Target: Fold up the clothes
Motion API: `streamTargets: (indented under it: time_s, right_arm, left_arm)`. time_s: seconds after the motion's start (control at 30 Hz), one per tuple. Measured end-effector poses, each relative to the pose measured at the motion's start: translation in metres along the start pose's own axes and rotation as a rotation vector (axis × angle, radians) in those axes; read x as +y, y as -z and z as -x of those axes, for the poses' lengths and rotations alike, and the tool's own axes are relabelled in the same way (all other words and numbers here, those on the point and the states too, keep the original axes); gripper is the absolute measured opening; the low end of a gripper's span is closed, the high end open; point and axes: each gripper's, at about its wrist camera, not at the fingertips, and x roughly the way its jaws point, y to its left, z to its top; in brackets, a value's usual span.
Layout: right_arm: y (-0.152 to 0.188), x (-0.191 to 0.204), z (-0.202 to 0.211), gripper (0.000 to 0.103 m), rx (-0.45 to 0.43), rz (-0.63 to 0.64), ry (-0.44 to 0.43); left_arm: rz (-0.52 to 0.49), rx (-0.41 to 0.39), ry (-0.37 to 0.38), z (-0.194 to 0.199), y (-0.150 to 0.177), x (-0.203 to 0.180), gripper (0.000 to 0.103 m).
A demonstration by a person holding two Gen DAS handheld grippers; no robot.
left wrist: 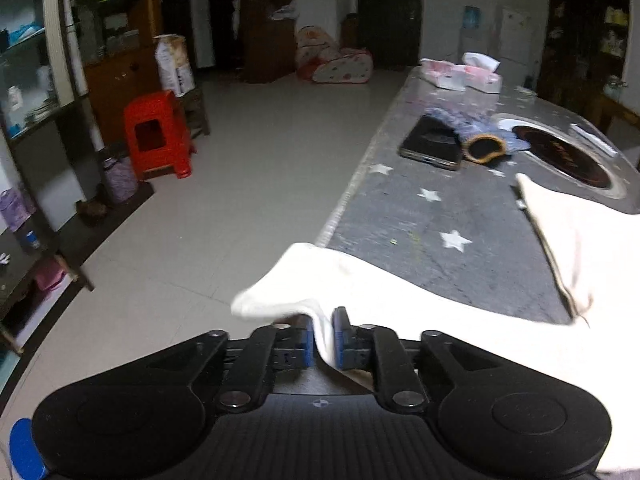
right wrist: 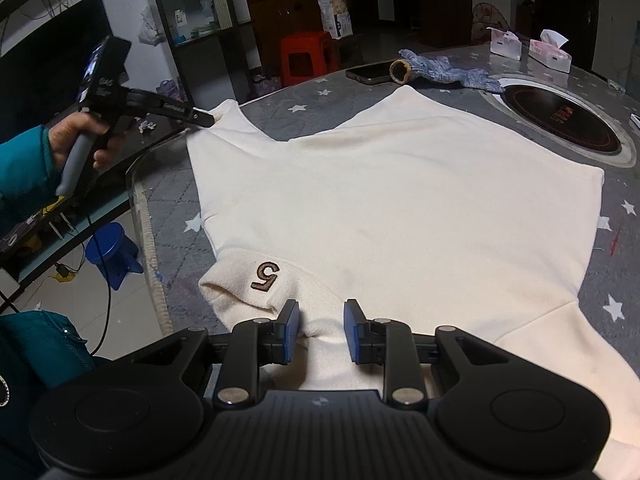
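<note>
Both tools grip the cream sweater (right wrist: 400,200): left tool (left wrist: 323,336) pinched tight, right tool (right wrist: 322,332) half-open around a fold.

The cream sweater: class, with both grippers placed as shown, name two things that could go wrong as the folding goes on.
1. The left gripper pinches only a thin edge of the cream sweater, so the cloth could slip free when pulled.
2. The phone and blue knitted glove lie just past the sweater's far tip; a swung fold might drag or knock them.
3. The right gripper stands open around a fabric bump, so it may close on too little cloth.
</note>
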Motion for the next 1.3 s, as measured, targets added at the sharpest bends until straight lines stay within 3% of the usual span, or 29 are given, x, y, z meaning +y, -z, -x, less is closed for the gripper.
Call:
streamTargets:
  time_s: [0.13,0.23,0.33,0.4,0.47,0.6,0.7,0.83,0.97,1.13,1.3]
  right_arm:
    - [0.008,-0.002,0.013,0.027,-0.028,-0.057,0.007]
    - [0.017,-0.012,0.035,0.027,-0.083,-0.130,0.047]
    - [0.028,-0.033,0.062,0.028,-0.155,-0.216,0.152]
    - [0.034,-0.050,0.076,0.029,-0.188,-0.274,0.246]
    - [0.041,-0.071,0.086,0.034,-0.203,-0.316,0.407]
    - [0.052,-0.102,0.082,0.047,-0.145,-0.312,0.627]
    - [0.066,-0.120,0.078,0.046,-0.086,-0.320,0.697]
    - [0.091,-0.133,0.096,0.046,-0.088,-0.425,0.789]
    - [0.112,-0.140,0.112,0.045,-0.107,-0.524,0.807]
    - [0.126,-0.142,0.123,0.037,-0.190,-0.622,0.735]
    - [0.142,-0.154,0.132,0.031,-0.265,-0.744,0.683]
  left_arm:
    - [-0.009,0.004,-0.068,-0.001,-0.003,0.006,0.023]
    - [0.009,0.001,-0.093,0.000,-0.006,0.013,0.034]
    - [0.007,-0.023,-0.090,0.006,-0.009,0.012,0.035]
    - [-0.008,-0.029,-0.042,0.011,-0.012,0.003,0.037]
    - [-0.039,-0.038,0.019,0.016,-0.015,-0.013,0.037]
    - [-0.141,-0.066,0.145,0.026,-0.016,-0.058,0.046]
    - [-0.216,-0.071,0.254,0.032,-0.014,-0.094,0.047]
    - [-0.314,-0.068,0.372,0.037,-0.008,-0.141,0.051]
    - [-0.377,-0.040,0.485,0.039,0.000,-0.185,0.051]
    - [-0.490,-0.030,0.626,0.054,0.021,-0.234,0.051]
    - [-0.579,-0.001,0.720,0.062,0.041,-0.268,0.051]
